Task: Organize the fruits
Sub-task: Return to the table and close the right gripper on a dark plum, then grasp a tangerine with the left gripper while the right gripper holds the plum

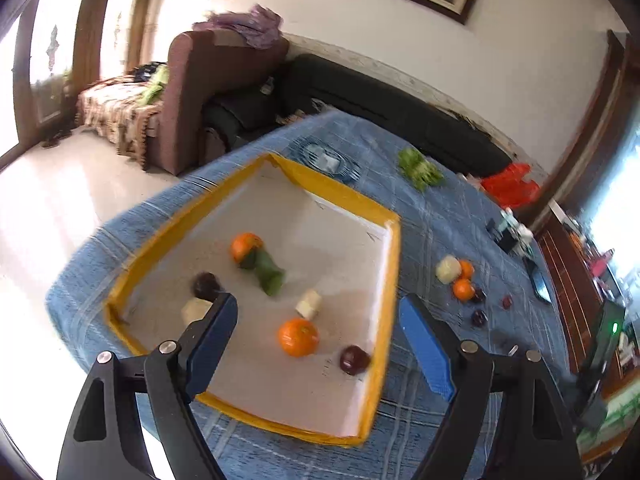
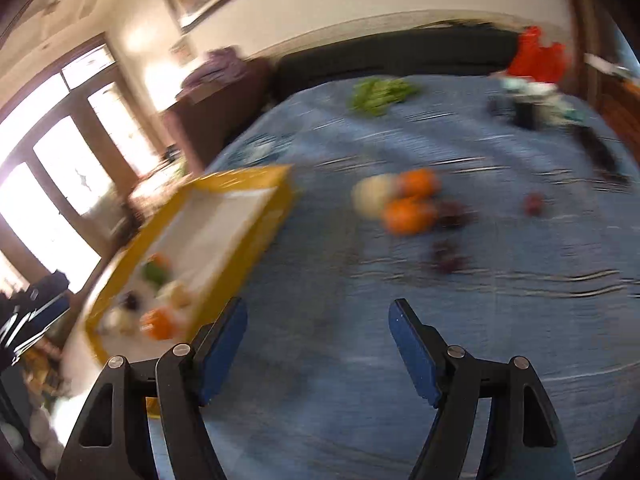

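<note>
A yellow-rimmed tray (image 1: pixel 390 264) with a white floor lies on the blue cloth. In it are two oranges (image 1: pixel 298 337), a green fruit (image 1: pixel 269 273), two dark plums (image 1: pixel 354 359) and two pale pieces (image 1: pixel 309 303). My left gripper (image 1: pixel 318 312) is open and empty above the tray's near part. On the cloth to the right lie two more oranges (image 2: pixel 408 214), a pale fruit (image 2: pixel 374 194) and several dark plums (image 2: pixel 448 258). My right gripper (image 2: pixel 318 316) is open and empty over bare cloth, short of that group. The right wrist view is blurred.
A bunch of green vegetables (image 1: pixel 420 168) and a blue plate (image 1: pixel 326 160) lie at the table's far side. Small dark items (image 1: pixel 510 236) and a red bag (image 1: pixel 510 184) sit at the far right. Sofas stand beyond the table.
</note>
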`<state>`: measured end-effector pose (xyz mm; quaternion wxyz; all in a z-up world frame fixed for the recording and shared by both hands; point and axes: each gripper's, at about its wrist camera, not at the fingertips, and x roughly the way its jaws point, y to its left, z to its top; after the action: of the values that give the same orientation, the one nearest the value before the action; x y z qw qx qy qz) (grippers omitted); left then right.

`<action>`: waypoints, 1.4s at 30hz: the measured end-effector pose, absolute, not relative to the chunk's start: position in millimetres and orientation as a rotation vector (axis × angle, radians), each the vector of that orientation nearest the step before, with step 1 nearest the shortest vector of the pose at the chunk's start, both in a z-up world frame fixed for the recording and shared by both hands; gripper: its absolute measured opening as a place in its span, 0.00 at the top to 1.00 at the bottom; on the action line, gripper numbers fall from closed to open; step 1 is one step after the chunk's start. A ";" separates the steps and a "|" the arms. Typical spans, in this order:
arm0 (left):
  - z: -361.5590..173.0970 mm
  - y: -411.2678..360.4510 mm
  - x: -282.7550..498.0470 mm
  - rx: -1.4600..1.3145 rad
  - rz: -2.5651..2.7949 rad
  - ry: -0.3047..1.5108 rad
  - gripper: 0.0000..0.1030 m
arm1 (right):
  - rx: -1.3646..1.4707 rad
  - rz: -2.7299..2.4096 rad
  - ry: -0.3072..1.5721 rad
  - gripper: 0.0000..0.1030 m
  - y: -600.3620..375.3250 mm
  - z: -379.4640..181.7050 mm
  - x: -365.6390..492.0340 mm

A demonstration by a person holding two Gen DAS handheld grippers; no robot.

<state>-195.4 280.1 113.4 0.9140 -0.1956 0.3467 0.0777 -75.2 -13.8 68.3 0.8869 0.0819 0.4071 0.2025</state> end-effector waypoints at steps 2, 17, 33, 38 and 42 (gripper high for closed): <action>108.3 266.5 -189.2 -0.386 0.113 0.733 0.20 | 0.159 0.317 0.841 0.24 -52.7 70.2 -65.8; 96.4 203.6 -150.0 -0.306 -0.047 0.817 0.41 | 0.273 0.329 0.953 0.37 -84.4 42.8 0.4; 78.6 140.5 -43.6 -0.274 -0.119 0.941 0.38 | 0.225 0.396 0.917 0.72 -60.9 13.6 7.9; 58.5 114.4 -12.8 -0.243 -0.147 0.983 0.43 | 0.297 0.369 0.885 0.72 -82.5 24.3 6.7; 46.3 86.4 2.9 -0.112 -0.133 0.971 0.65 | 0.368 0.350 0.885 0.72 -100.5 25.7 11.3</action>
<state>2.9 86.4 46.3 0.8808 -0.0537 0.4660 -0.0636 11.3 -100.5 25.7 0.8727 0.1760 0.4234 0.1676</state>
